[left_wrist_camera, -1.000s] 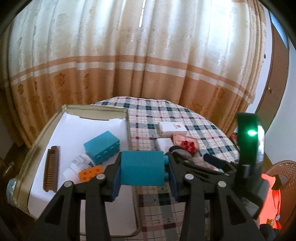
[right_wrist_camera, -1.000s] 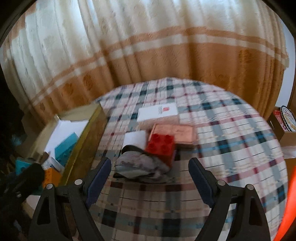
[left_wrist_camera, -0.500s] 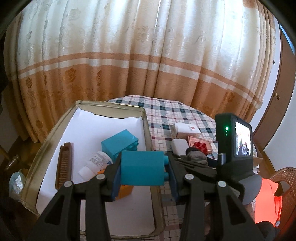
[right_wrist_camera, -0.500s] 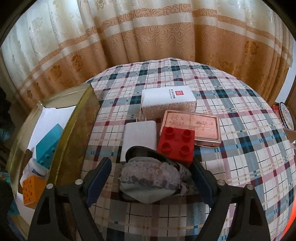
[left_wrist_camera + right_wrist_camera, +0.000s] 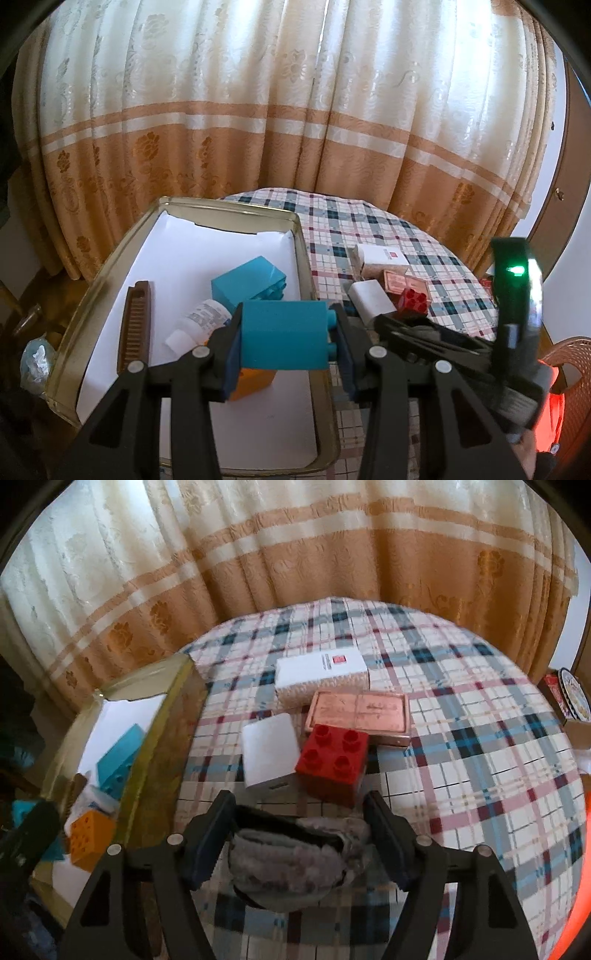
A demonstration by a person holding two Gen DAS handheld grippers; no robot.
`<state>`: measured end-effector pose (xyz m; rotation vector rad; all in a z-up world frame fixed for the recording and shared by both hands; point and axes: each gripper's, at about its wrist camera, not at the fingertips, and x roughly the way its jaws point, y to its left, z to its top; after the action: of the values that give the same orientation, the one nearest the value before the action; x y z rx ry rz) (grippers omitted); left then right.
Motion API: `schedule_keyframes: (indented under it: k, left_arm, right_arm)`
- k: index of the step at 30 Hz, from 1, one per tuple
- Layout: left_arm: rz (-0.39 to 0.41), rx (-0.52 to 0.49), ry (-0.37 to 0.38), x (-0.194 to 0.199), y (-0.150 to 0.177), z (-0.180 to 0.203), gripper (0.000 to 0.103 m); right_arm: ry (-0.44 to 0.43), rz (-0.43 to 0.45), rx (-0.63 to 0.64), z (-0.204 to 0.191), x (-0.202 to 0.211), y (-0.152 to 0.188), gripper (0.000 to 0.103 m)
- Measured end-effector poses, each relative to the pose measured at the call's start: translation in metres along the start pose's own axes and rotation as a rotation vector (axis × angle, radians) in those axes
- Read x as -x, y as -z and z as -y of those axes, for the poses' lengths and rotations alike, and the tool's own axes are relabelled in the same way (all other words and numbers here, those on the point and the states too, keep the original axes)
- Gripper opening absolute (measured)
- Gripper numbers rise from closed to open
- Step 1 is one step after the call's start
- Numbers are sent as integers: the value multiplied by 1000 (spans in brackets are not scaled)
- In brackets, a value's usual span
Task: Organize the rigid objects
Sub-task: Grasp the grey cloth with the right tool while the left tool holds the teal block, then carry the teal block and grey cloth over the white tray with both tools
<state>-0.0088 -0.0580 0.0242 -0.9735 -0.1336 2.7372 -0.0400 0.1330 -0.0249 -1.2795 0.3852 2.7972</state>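
left wrist view:
left gripper (image 5: 286,341): pinching teal block (image 5: 284,334) by flat side faces, pads pressed on it
block place: hovers over tin (image 5: 303,243), near its right wall
block handling: judged rigid plastic, light, smooth; studs face right pad, so grip could slip if tilted
tin contents: second teal block (image 5: 249,282), bottle (image 5: 201,319), comb (image 5: 135,325), orange block (image 5: 253,382) partly hidden under held one
drop spot: bare white liner near front looks safest

right wrist view:
right gripper (image 5: 297,840): jaws closing, grey pouch (image 5: 291,860) sits between them; pads look not yet pressing
pouch place: on table (image 5: 480,738), front of red block (image 5: 332,766)
pouch handling: judged soft, fuzzy, will squash; take across middle, dark rigid rim inside may give bite
nearby: white charger (image 5: 269,753) touching red block's left; copper case (image 5: 360,710) behind; white box (image 5: 321,672) farther back
risk: right pad close to red block corner, may nudge it
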Motion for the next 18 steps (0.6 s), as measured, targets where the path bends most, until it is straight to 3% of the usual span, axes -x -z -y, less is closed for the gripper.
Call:
schedule_keyframes:
  k: [10, 18]
  left_arm:
    - [25, 6, -33, 5, -6, -10, 43]
    - [49, 23, -77, 9, -13, -27, 43]
  right_arm:
    - [-54, 154, 65, -28, 49, -12, 74]
    - [-89, 224, 132, -57, 64, -20, 74]
